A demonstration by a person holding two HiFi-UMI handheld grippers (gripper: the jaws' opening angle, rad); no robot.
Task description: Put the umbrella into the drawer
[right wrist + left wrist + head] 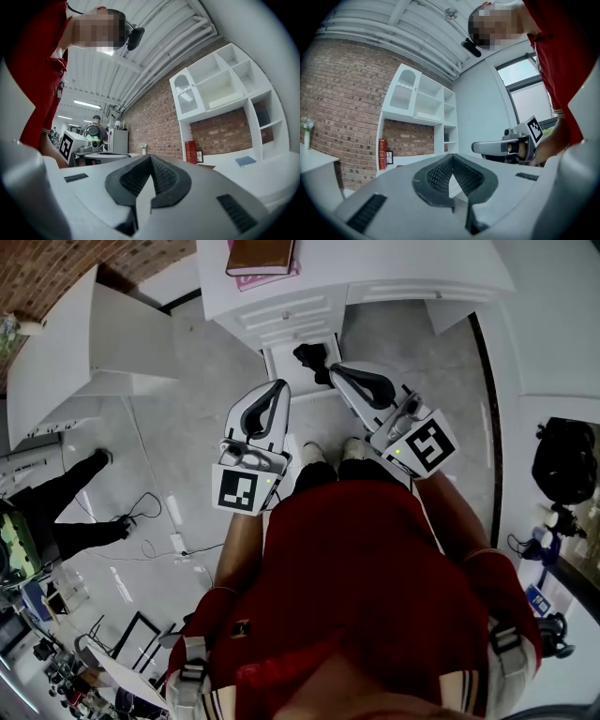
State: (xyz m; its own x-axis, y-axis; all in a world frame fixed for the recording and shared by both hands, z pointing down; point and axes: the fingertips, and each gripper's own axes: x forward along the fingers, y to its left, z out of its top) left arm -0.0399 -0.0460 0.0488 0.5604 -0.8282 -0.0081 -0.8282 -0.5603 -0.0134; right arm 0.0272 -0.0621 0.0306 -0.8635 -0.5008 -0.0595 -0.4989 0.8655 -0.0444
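Observation:
A black folded umbrella (312, 356) lies in the open bottom drawer (279, 360) of a white cabinet (281, 310), seen in the head view. Both grippers are held level above the floor in front of that drawer, apart from the umbrella. My left gripper (277, 388) (452, 157) is shut with nothing between its pads. My right gripper (335, 374) (151, 157) is also shut and empty; its tip reaches over the drawer's near right corner. Each gripper view shows the other gripper off to the side, and neither shows the drawer or the umbrella.
A brown book (262, 256) lies on the cabinet top. A white shelf unit (89, 348) stands at the left against a brick wall. Another person's legs (66, 498) and floor cables (150, 526) are at the left. A black bag (567, 460) sits at the right.

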